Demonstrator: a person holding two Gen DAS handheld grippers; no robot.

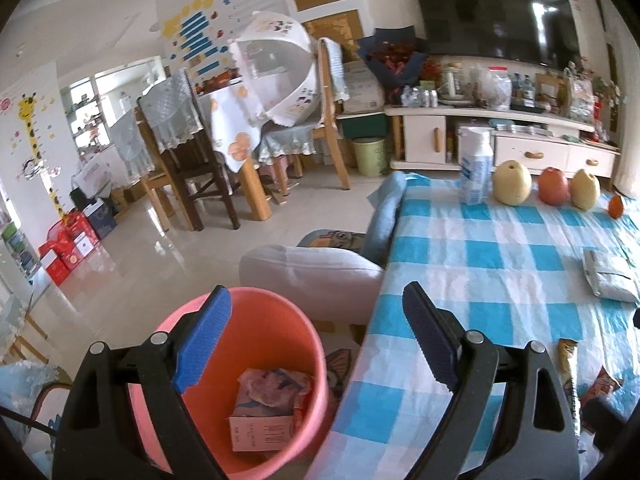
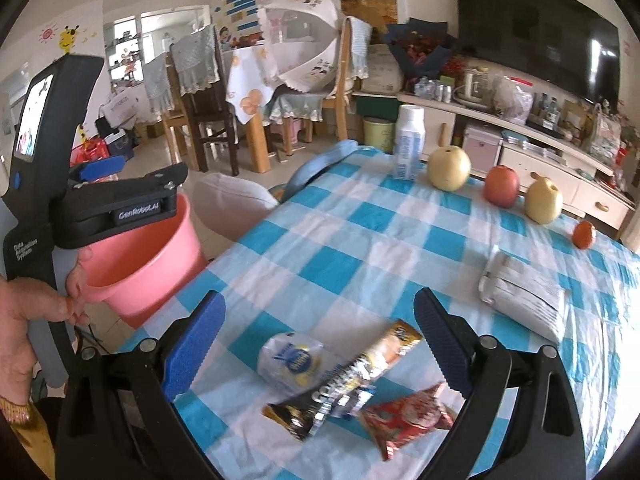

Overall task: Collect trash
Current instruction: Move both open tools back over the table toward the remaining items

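Note:
A pink bin [image 1: 256, 380] stands on the floor beside the table and holds a crumpled carton [image 1: 268, 408]; it also shows in the right wrist view [image 2: 148, 268]. My left gripper [image 1: 320, 340] is open and empty above the bin's rim and the table edge. My right gripper [image 2: 320, 344] is open and empty over wrappers on the checked tablecloth [image 2: 360, 232]: a long gold snack wrapper [image 2: 352, 376], a clear plastic wrapper [image 2: 290, 360] and a red wrapper [image 2: 408, 416]. The gold wrapper also shows in the left wrist view [image 1: 570, 376].
A white bottle [image 2: 408, 144], two pears [image 2: 448, 168], an apple [image 2: 500, 186] and a small orange [image 2: 583, 235] line the table's far edge. A grey packet [image 2: 524, 300] lies at right. A cushioned stool [image 1: 312, 276] stands by the table. Chairs and a TV cabinet stand beyond.

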